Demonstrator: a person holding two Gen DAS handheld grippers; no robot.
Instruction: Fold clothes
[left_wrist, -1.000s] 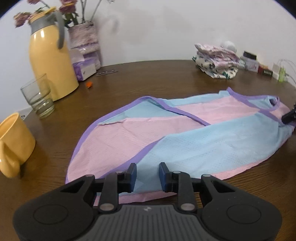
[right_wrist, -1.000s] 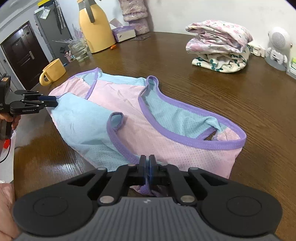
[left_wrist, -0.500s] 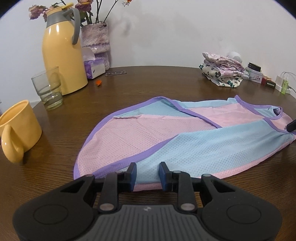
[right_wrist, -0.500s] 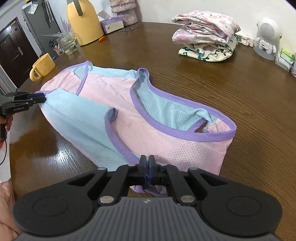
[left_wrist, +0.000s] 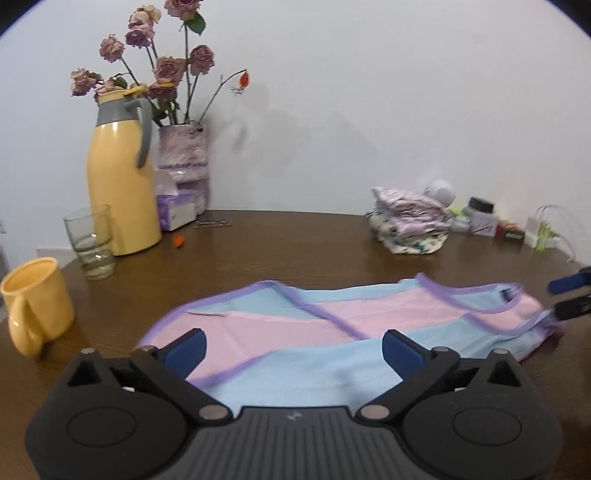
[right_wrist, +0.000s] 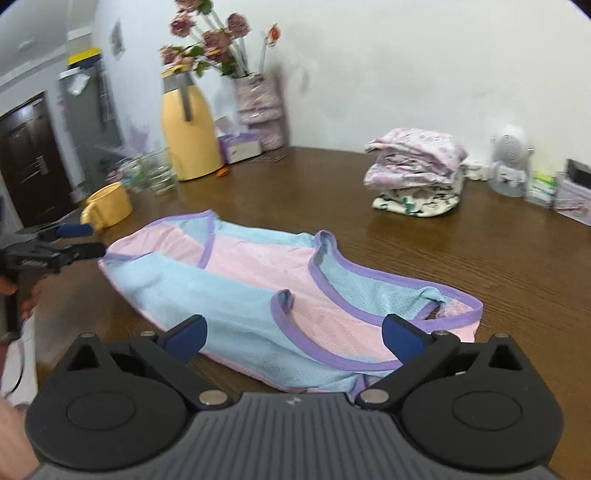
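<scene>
While lying folded lengthwise on the table (right_wrist: 498, 266), blue half over pink, the vest (right_wrist: 258, 295) rests free of any grip. Jaws just opened wide on the left hand-held gripper (left_wrist: 295, 349) and right hand-held gripper (right_wrist: 293, 338), each near one end, likely to release the finished fold. Folded pile (right_wrist: 415, 171) well apart, probably the destination.

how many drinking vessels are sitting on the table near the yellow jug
2: a yellow ceramic mug at the round wooden table's left edge, and a clear drinking glass between it and the tall yellow thermos jug. Others may be hidden.
</scene>
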